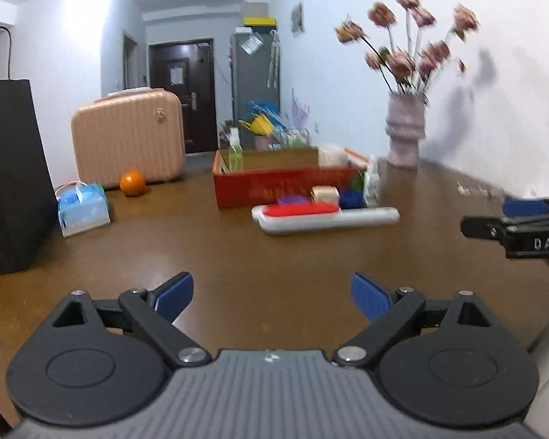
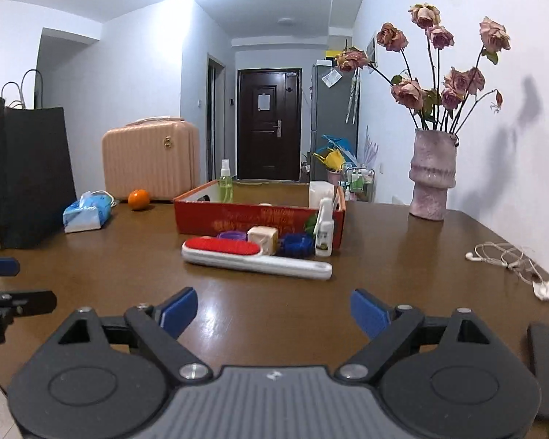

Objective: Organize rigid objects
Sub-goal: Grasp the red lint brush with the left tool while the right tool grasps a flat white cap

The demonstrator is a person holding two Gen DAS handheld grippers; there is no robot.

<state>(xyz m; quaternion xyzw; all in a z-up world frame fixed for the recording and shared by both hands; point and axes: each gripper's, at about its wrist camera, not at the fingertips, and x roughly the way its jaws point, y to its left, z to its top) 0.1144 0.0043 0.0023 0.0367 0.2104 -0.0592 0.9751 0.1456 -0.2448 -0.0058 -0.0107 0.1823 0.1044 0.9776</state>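
Note:
A white lint brush with a red pad (image 2: 256, 256) (image 1: 325, 216) lies on the brown table in front of a red cardboard box (image 2: 252, 216) (image 1: 282, 186). Between brush and box stand a purple ring (image 2: 231, 236), a cream cube (image 2: 262, 238) (image 1: 325, 194), a blue round object (image 2: 294, 244) and a small white spray bottle (image 2: 324, 232). A green spray bottle (image 2: 226, 182) (image 1: 235, 153) stands in the box. My left gripper (image 1: 272, 294) and right gripper (image 2: 273, 311) are open and empty, well short of the brush.
A pink vase of dried roses (image 2: 431, 177) stands at the back right. White earphones (image 2: 501, 256) lie at the right. A tissue pack (image 2: 86, 216), an orange (image 2: 139, 199), a pink case (image 2: 152, 159) and a black bag (image 2: 29, 175) stand at the left.

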